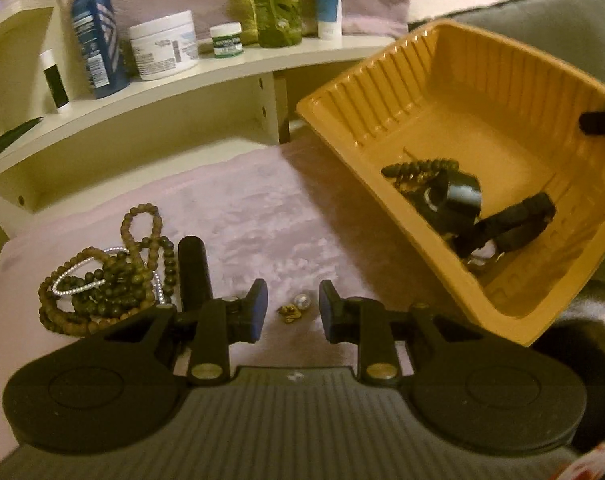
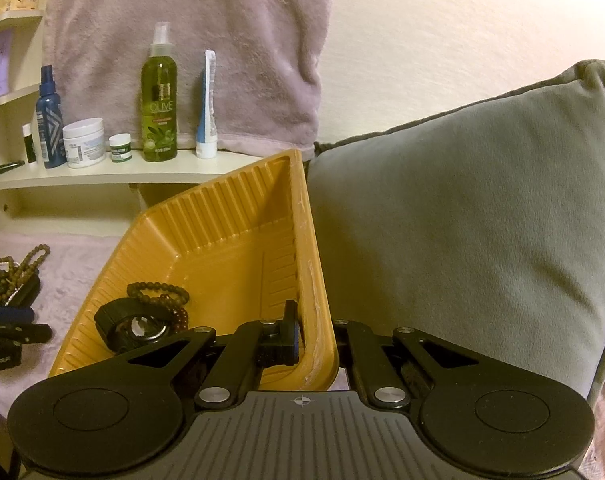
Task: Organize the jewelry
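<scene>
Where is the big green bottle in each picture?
Left wrist view: the green bottle stands top centre on the shelf, its top cut off.
Right wrist view: it stands upper left on that shelf, fully visible.
Shared landmark: the yellow tray, lower right of the bottle in both views.

The left wrist view looks steeply down from close over the pink blanket (image 1: 262, 208), the yellow tray (image 1: 382, 92) to its right. The right wrist view sits at that tray's near rim (image 2: 318, 296), facing the shelf (image 2: 142, 176). Both share tray, shelf bottles and beads
</scene>
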`<state>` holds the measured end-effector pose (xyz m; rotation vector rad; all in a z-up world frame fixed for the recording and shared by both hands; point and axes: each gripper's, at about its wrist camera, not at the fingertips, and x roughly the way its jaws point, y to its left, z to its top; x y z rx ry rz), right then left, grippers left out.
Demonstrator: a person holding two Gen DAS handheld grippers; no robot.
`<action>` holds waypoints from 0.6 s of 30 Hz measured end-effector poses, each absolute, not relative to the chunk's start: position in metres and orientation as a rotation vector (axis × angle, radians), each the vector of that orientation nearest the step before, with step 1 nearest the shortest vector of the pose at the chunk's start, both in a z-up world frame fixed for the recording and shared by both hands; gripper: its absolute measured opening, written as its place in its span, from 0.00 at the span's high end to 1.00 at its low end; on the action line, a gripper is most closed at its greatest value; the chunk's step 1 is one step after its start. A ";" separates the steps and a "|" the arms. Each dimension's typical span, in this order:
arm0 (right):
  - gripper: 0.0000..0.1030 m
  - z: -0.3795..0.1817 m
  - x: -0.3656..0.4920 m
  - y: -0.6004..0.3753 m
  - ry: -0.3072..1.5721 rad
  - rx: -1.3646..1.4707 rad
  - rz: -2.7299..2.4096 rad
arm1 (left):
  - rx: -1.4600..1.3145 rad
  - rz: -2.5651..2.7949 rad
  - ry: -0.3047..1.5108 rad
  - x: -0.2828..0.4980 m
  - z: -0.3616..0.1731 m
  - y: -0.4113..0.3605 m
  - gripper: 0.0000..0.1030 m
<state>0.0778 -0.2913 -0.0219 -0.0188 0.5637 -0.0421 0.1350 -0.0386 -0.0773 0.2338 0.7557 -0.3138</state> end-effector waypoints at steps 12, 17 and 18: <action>0.96 -0.023 0.078 -0.292 0.563 -0.017 -0.041 | 0.248 -0.318 0.767 0.137 -0.077 -0.041 0.85; 0.96 -0.022 0.078 -0.291 0.561 -0.016 -0.040 | 0.204 -0.337 0.732 0.139 -0.057 -0.045 0.85; 0.96 -0.022 0.078 -0.291 0.561 -0.017 -0.040 | 0.195 -0.349 0.723 0.140 -0.051 -0.049 0.85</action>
